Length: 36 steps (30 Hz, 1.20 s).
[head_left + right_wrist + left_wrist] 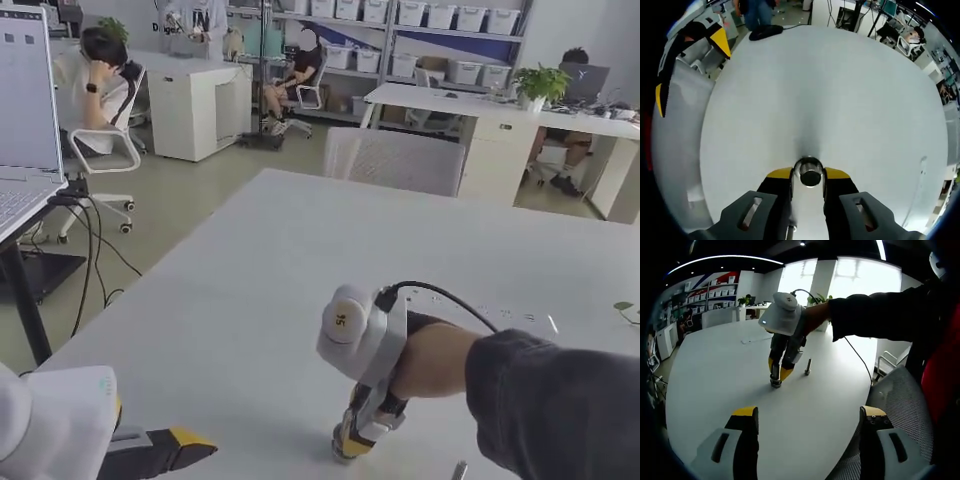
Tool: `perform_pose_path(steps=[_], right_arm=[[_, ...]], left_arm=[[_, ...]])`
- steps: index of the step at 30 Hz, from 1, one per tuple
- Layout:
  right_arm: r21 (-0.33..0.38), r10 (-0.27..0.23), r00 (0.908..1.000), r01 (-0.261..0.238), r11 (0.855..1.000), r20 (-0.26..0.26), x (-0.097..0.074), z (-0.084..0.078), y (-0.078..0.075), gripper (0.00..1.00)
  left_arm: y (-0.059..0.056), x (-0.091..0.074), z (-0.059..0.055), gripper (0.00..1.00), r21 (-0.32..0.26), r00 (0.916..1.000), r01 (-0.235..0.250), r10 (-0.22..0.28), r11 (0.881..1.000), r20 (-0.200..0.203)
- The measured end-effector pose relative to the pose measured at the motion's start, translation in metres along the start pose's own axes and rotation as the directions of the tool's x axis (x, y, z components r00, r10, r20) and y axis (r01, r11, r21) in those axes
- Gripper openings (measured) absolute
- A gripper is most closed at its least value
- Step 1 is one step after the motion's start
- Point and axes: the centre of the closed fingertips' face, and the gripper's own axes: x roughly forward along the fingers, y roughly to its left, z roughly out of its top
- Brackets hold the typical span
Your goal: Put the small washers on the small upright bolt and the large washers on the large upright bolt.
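Working over a broad white tabletop [250, 300]. Holding the white-bodied, yellow-tipped left gripper [809, 412] low near the table edge, jaws spread wide, gripping nothing. Pointing the matching right gripper [777, 376] straight down, jaws pinching a stubby grey metal large upright bolt [810, 172], seen end-on, or a washer at its top; telling which not being possible. Noting the thin grey metal small upright bolt [808, 366] standing just beside it, touched by neither gripper. Judging progress: probably seating a large washer on its bolt. Counting washers already stacked not being possible at this size, so treating both bolts as needing a check.
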Motion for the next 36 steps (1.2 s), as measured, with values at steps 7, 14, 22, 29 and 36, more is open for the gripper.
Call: perform_pose_path(steps=[7,14,22,29,36], right_arm=[[0.012,0.002,1.0000,-0.002,1.000,-0.002,0.0050,-0.0015,0.0001,0.23],[0.020,0.002,1.0000,-0.002,1.000,-0.006,0.0085,-0.0011,-0.0006,0.24],[0.026,0.008,1.0000,-0.008,1.000,-0.002,0.0093,0.0004,-0.0010,0.24],[0.022,0.008,1.0000,-0.008,1.000,0.000,0.0095,0.0009,-0.0020,0.24],[0.035,0.006,0.9998,-0.007,0.999,0.020,0.0066,0.0000,-0.0030,0.25]], left_arm=[[0.0014,-0.0002,-0.0007,0.83,-0.002,1.0000,0.000,0.000,1.000,0.001],[0.0026,-0.0001,-0.0016,0.83,-0.004,1.0000,0.001,-0.001,1.000,-0.001],[0.0029,-0.0004,-0.0012,0.83,-0.007,1.0000,0.003,-0.003,1.000,0.000],[0.0037,0.0010,-0.0001,0.83,-0.006,1.0000,0.004,-0.004,1.000,0.000],[0.0033,0.0026,0.0000,0.83,-0.006,1.0000,0.006,-0.006,1.000,-0.001]])
